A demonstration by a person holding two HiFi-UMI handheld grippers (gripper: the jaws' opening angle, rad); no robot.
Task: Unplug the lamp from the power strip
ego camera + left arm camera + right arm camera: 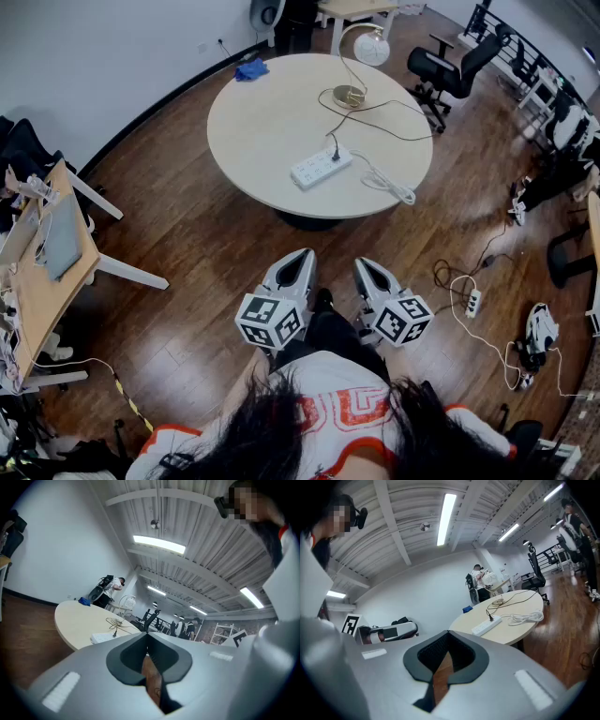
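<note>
Power strip (321,168) on round table (244,141), lamp (371,47) plug (335,153) seated in it, well apart from both grippers. Left gripper (302,255), right gripper (367,265): jaws together, empty. Second strip on floor (473,302): head view only.

A: Anything legible here?
B: Nothing. The shirt (328,409) has red outlined characters, half under hair, and I can't read them.
A: The cubes?
B: The left cube (272,322) and right cube (403,320) carry only black-and-white square patterns, no letters.
A: The strip (321,168)?
B: Any print is too small to tell.
</note>
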